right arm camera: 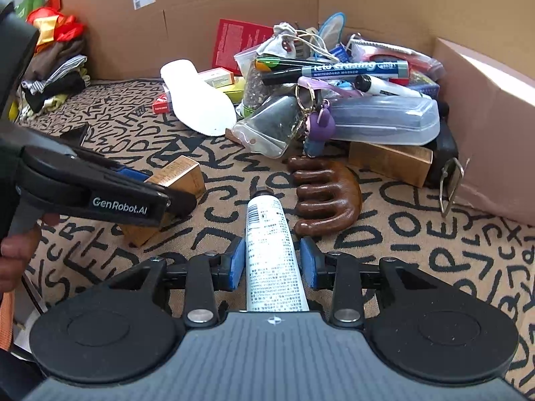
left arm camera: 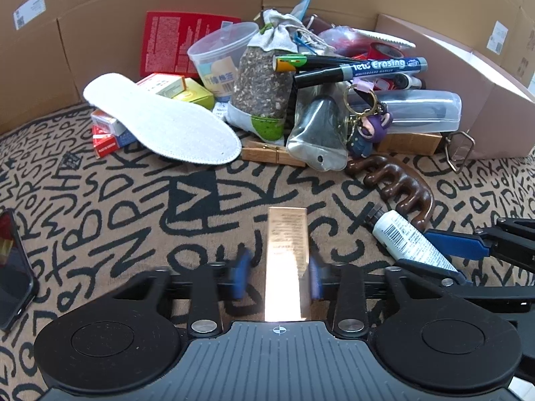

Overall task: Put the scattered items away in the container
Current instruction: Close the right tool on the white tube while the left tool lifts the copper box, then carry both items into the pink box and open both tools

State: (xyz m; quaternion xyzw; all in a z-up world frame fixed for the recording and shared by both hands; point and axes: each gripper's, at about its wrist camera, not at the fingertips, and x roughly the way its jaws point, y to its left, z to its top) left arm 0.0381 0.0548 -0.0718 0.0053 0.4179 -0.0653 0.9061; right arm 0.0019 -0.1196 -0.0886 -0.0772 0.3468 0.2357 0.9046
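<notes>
A slim gold box [left arm camera: 287,234] lies on the lettered carpet between the pads of my left gripper [left arm camera: 279,274]. The right pad is at its side and a strip of carpet shows by the left pad, so the jaws are open. The right wrist view shows that same left gripper [right arm camera: 170,187] straddling the gold box [right arm camera: 180,170]. My right gripper [right arm camera: 272,264] is shut on a white tube [right arm camera: 267,234] with a black cap, pads against its sides. In the left wrist view, the tube [left arm camera: 401,234] sits between the blue fingers of the right gripper [left arm camera: 413,247].
A brown wooden comb-shaped piece [right arm camera: 321,197] lies just right of the tube. Behind it is a pile of markers, a clear case [right arm camera: 384,120], pouches and a white insole [left arm camera: 160,120], backed by cardboard walls [left arm camera: 100,16]. A phone [left arm camera: 13,267] lies at the left and clothes [right arm camera: 53,73] at the far left.
</notes>
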